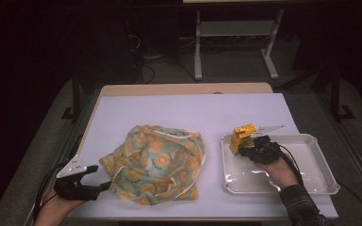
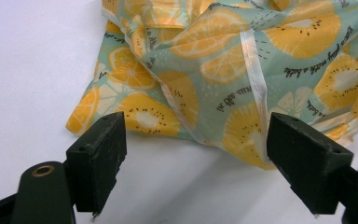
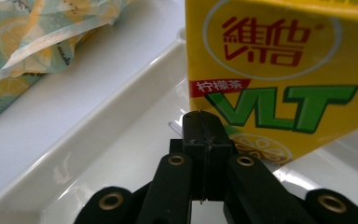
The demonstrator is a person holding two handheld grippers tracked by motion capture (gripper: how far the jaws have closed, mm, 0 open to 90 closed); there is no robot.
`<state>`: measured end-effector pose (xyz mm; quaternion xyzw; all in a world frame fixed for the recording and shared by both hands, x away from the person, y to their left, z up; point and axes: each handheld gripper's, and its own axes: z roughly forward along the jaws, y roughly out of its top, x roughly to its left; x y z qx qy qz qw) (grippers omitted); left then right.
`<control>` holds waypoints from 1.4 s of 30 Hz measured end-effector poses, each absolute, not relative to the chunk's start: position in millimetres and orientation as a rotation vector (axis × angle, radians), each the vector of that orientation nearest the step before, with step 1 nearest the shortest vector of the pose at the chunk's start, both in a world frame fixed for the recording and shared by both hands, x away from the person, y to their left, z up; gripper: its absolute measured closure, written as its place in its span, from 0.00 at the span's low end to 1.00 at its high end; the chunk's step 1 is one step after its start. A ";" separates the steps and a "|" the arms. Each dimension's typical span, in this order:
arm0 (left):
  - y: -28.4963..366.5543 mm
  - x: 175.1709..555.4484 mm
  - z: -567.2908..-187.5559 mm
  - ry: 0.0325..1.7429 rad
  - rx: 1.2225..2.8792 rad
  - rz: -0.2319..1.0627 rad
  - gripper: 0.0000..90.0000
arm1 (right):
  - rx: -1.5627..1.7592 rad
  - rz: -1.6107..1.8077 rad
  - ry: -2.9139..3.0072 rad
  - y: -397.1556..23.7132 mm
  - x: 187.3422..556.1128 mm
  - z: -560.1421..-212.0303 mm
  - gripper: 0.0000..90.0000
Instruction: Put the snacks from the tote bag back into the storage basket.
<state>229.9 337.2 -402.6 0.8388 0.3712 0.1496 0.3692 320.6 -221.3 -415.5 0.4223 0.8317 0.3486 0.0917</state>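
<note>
While the right gripper (image 1: 250, 142) reaches into the near-left part of the white tray (image 1: 320, 162), its two black jaws are pressed flat together with nothing between them, as the right gripper view shows (image 3: 204, 140). Just beyond their tips stands a yellow drink carton (image 3: 279, 70) with red characters and green letters on its face; it looks tilted in that view, and whether the tips touch it I cannot tell. From the high view the carton (image 1: 242, 136) sits at the tray's far-left corner, right at the rim, with the hand (image 1: 278, 170) and sleeve coming in from the bottom edge.

Left of the tray, well apart from it, a crumpled cloth bag (image 1: 158, 162) printed with orange slices on pale green lies on the white table cover (image 1: 188, 110). The left gripper (image 1: 95, 177) rests at the bag's near-left corner. Its jaws stand wide apart, one on each side of the bag's edge (image 2: 205, 98), and the pads are not pressing on the cloth; bare table cover shows between them
</note>
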 end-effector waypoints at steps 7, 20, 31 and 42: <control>344.6 230.0 -401.1 0.970 2.146 0.402 0.22 | 1.248 1.019 2.457 -217.8 327.9 -416.6 1.00; 341.4 230.6 -403.1 0.954 2.170 0.399 0.22 | 1.237 1.000 2.422 -219.6 333.3 -416.3 1.00; 340.4 231.8 -404.6 0.952 2.178 0.391 0.22 | 1.206 1.027 2.433 -218.8 323.3 -410.7 0.97; 339.0 232.4 -404.0 0.926 2.182 0.377 0.22 | 1.226 1.034 2.430 -232.5 299.4 -406.6 0.71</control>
